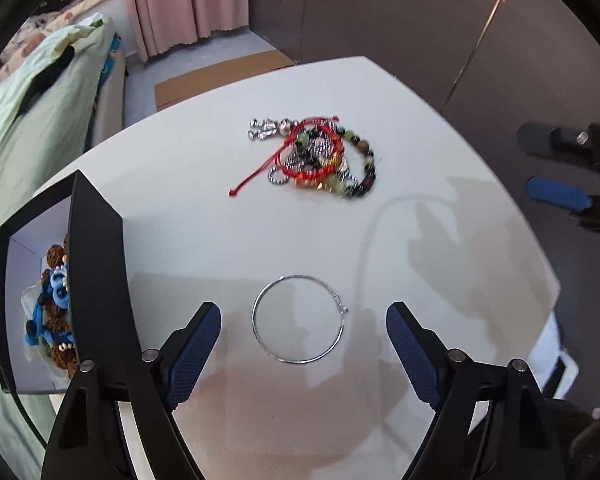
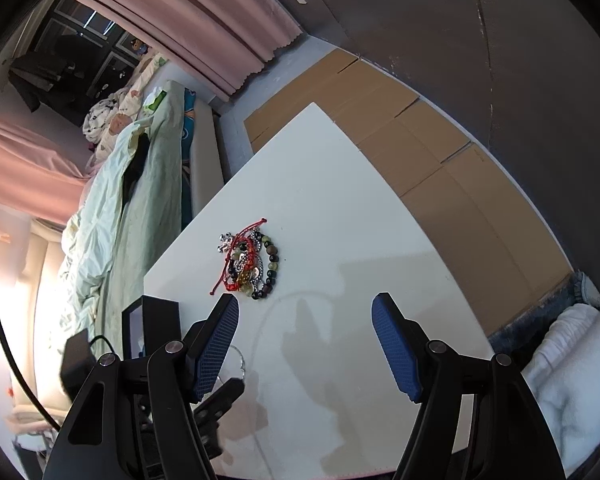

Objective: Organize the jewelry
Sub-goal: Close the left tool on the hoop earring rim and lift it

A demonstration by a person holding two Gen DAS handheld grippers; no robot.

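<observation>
Soft daylight, blown-out glare at the right view's left edge, faint shadows on the table (image 1: 220,240), fisheye-bent, dark-vignetted edges.

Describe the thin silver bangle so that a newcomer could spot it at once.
On the white table, look between the open left gripper fingers. The thin silver wire bangle lies alone, bare and beadless, unlike the tangled pile of beaded bracelets and red cord farther away.

Open table between the pile and the box

The white table (image 1: 204,232) is bare around the silver bangle (image 1: 299,319); the tangled jewelry pile (image 1: 316,156) lies well apart behind it. The black box (image 1: 96,280) stands at the left edge, perhaps blocking a sideways pass.
</observation>
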